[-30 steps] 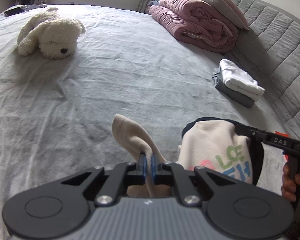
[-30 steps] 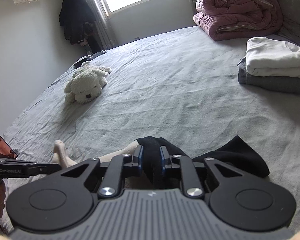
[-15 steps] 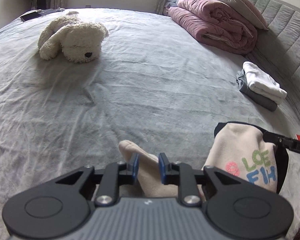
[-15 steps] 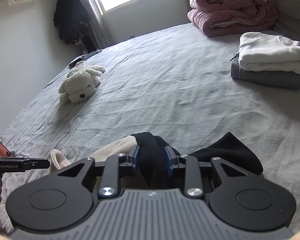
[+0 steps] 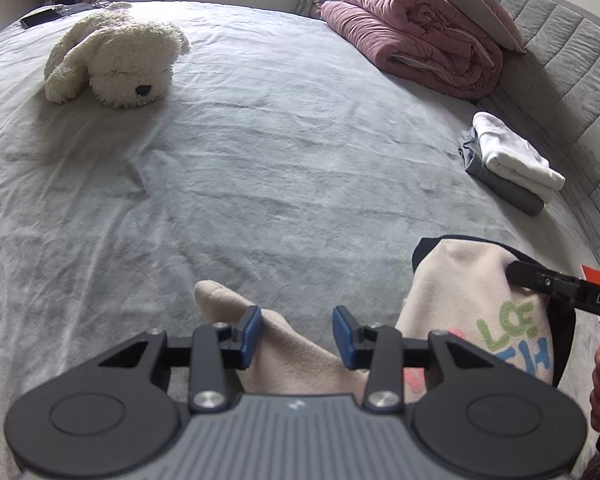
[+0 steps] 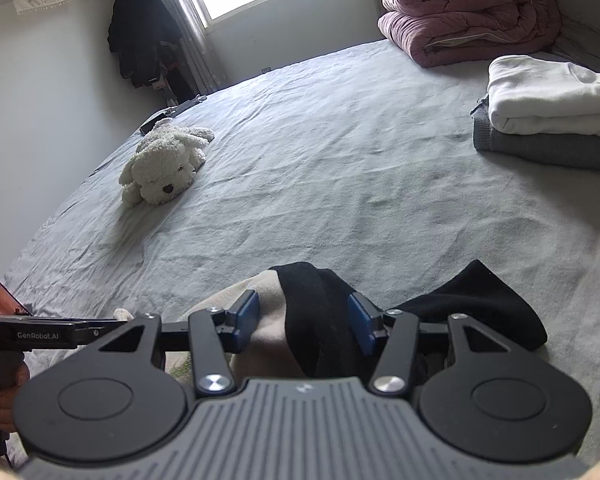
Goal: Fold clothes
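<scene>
- Fingers of the left gripper point(image 5: 298, 334) stand spread; a beige sleeve point(image 5: 236, 312) of the garment lies between them, and neither blue pad presses it.
- Fingers of the right gripper point(image 6: 303, 322) are likewise spread, straddling a black collar or hem band point(image 6: 312, 312) with clear gaps on both sides. Nothing is pinched by either tool.
- Garment in hand: a beige sweatshirt point(image 5: 472, 304) with black trim and coloured lettering, lying bunched at the near edge of the bed point(image 5: 260, 184), directly under both grippers. A black flap point(image 6: 480, 304) of it spreads to the right. Its outline is irregular, with no squared edges showing, so I judge this piece is not yet a finished fold.
- Done, as far as visible: a white folded garment point(image 6: 548, 96) sits on top of a grey folded garment point(image 6: 540, 148), stacked at the far right of the bed near the padded headboard point(image 5: 572, 80).
- Left: squaring up the sweatshirt. Whether other loose clothes wait out of view cannot be told.
- Elsewhere: plush dog point(image 5: 116, 64) at far left, rolled pink duvet point(image 5: 416, 36) at far right; both well apart from the work area.
</scene>
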The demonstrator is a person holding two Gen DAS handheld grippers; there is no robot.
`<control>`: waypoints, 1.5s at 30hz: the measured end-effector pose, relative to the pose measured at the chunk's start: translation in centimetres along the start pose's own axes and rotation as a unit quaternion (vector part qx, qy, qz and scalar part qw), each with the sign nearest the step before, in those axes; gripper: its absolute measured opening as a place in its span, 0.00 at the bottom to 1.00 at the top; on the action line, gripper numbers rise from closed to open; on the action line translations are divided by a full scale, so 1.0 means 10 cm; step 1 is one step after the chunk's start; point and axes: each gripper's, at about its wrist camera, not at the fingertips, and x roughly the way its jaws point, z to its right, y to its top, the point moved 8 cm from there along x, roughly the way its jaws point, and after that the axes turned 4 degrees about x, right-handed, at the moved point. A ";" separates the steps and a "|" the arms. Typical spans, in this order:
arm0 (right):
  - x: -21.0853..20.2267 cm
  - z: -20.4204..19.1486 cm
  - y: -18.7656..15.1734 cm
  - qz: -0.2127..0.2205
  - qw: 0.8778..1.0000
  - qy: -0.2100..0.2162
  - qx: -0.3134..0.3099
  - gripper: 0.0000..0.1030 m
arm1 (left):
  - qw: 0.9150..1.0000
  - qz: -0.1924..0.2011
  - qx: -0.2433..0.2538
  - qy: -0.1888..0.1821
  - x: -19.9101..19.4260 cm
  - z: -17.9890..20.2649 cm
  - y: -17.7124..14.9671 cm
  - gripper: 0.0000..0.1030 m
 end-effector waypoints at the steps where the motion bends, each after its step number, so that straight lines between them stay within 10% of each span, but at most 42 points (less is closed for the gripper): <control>1: 0.01 0.00 -0.01 -0.001 1.000 0.000 0.000 0.52 | 1.000 0.001 0.005 0.004 0.01 0.00 0.00 0.39; 10: 0.04 -0.09 -0.07 -0.003 0.999 -0.008 -0.033 0.51 | 0.998 0.005 0.057 0.003 0.22 0.07 0.03 0.40; 17: 0.02 -0.16 -0.08 0.008 0.996 -0.033 -0.080 0.22 | 0.991 -0.059 0.117 0.012 0.25 0.09 -0.12 0.26; 36: -0.22 0.37 0.10 0.011 0.995 -0.100 -0.021 0.18 | 0.968 -0.168 0.165 -0.088 -0.15 0.15 -0.60 0.21; 45: -0.23 0.41 0.04 -0.009 0.994 -0.104 -0.017 0.19 | 0.982 -0.095 0.117 -0.110 -0.24 0.12 -0.31 0.48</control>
